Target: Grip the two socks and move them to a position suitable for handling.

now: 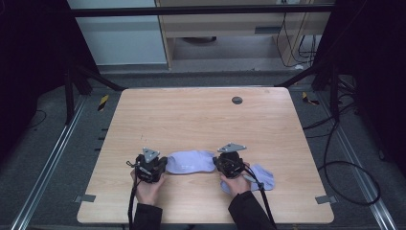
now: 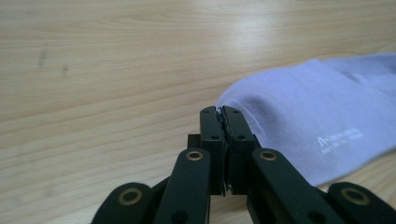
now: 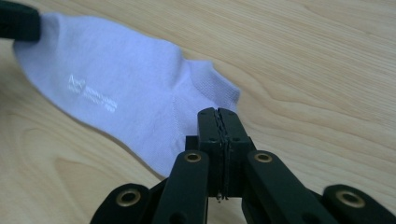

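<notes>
A pale lilac sock [image 1: 191,161] lies flat on the wooden table [image 1: 191,115] near its front edge, between my two grippers. My left gripper [image 1: 164,165] sits at the sock's left end. In the left gripper view its jaws [image 2: 219,112] are closed together, pinching the rim of the sock's toe [image 2: 303,116]. My right gripper [image 1: 217,164] sits at the sock's right end. There its jaws [image 3: 218,114] are closed on the cuff edge of the sock [image 3: 121,88]. The left gripper's tip [image 3: 18,21] covers the far toe end.
A second lilac sock [image 1: 262,176] lies beside my right hand, partly under the gripper's cable. A small dark round disc [image 1: 237,100] sits at the table's far edge. Black frame posts and loose cables surround the table on the floor.
</notes>
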Demonstrator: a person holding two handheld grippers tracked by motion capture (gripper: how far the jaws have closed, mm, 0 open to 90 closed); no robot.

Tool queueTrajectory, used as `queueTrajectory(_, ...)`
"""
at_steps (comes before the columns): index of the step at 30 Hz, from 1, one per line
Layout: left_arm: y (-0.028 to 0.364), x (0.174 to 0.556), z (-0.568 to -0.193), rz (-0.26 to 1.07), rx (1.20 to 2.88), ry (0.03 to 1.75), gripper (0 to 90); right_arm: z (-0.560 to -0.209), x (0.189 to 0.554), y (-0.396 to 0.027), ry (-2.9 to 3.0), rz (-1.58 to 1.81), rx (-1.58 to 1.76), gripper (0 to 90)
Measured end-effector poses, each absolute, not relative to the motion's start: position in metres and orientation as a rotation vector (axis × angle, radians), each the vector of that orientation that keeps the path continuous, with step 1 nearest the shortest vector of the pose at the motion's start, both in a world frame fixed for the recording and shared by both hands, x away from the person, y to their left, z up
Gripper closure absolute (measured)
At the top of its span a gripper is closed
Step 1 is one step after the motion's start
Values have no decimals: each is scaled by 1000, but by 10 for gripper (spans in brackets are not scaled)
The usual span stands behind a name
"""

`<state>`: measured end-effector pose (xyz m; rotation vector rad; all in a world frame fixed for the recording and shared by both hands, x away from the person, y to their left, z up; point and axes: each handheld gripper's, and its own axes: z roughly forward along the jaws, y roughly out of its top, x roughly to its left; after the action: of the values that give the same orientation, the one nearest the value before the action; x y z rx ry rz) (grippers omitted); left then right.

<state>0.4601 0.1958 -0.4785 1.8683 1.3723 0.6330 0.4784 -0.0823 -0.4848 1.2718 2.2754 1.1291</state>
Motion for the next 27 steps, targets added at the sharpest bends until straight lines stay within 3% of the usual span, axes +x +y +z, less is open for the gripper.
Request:
queueTrajectory(12, 210, 466, -490, 641, 1936, 1450, 855, -495, 466, -58, 2372, 1105, 1234, 866)
queueTrajectory(15, 213, 466, -491, 638, 1924, 1463, 790, -496, 466, -60, 2368, 1099, 1233, 806)
queueTrajectory(27, 203, 451, -472, 585, 1819, 1347, 634, -465, 466, -93, 2253, 1190, 1255, 714)
